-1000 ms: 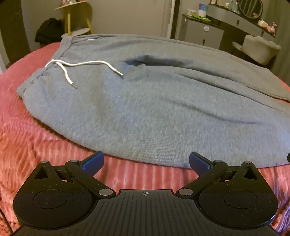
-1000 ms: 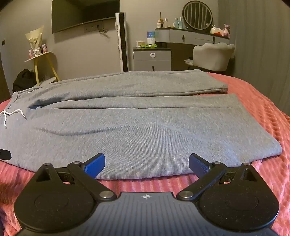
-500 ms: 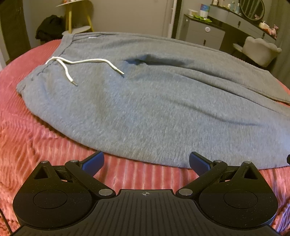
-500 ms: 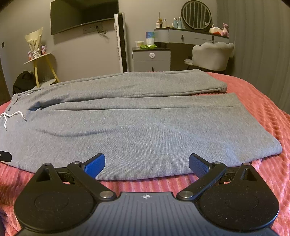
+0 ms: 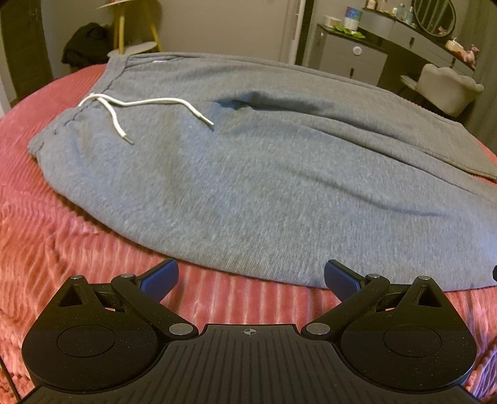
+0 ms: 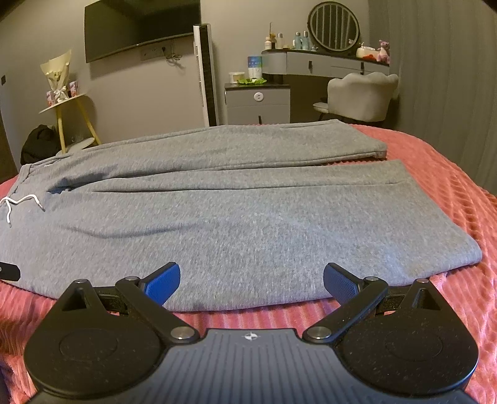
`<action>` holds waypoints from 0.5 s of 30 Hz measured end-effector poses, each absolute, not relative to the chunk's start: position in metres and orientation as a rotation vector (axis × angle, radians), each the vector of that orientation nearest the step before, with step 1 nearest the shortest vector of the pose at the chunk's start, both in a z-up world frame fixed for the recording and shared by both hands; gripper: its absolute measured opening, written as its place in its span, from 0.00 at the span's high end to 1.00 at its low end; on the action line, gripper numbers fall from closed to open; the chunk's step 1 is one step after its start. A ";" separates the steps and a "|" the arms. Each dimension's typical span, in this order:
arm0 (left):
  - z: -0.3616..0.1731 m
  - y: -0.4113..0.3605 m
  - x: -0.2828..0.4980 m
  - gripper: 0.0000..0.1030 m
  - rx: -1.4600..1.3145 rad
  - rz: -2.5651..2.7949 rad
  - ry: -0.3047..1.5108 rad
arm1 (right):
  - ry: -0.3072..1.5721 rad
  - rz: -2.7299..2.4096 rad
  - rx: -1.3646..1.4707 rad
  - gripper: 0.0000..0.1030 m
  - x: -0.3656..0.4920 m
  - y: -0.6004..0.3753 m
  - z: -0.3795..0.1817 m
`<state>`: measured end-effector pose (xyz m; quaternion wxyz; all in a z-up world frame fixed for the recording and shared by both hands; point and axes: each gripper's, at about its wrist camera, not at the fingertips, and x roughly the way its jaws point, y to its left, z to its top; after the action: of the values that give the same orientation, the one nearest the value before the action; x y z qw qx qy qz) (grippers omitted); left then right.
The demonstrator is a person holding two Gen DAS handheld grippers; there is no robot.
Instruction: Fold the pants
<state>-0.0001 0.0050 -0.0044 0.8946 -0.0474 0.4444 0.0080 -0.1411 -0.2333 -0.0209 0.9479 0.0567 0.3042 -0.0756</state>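
Note:
Grey sweatpants [image 5: 254, 174] [image 6: 236, 217] lie flat on a pink ribbed bedspread [image 5: 46, 248] [image 6: 459, 192], waistband to the left, both legs stretching right. A white drawstring [image 5: 130, 105] [image 6: 18, 202] rests on the waist area. My left gripper [image 5: 251, 278] is open just short of the near edge of the pants, by the hip part. My right gripper [image 6: 251, 281] is open at the near edge of the front leg, its left pad over the fabric's border. Nothing is between either pair of fingers.
Beyond the bed stand a yellow side table [image 6: 71, 118] with a bouquet, a dark bag [image 6: 40, 146] on the floor, a grey drawer unit [image 6: 257, 104], a vanity with round mirror [image 6: 334, 26] and a pale chair [image 6: 362, 94]. The other gripper's tip [image 6: 9, 271] shows at left.
Both views shift slightly: the pants' near edge sits a bit farther back in the left wrist view. Both grippers stay open.

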 end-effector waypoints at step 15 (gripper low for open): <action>-0.004 0.007 0.000 0.00 -0.116 0.018 0.926 | 0.615 -0.156 0.121 0.04 -0.142 -0.235 -0.020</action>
<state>0.0004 0.0074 -0.0041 0.8930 -0.0559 0.4465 0.0087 -0.1421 -0.2350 -0.0199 0.9484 0.0592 0.3020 -0.0768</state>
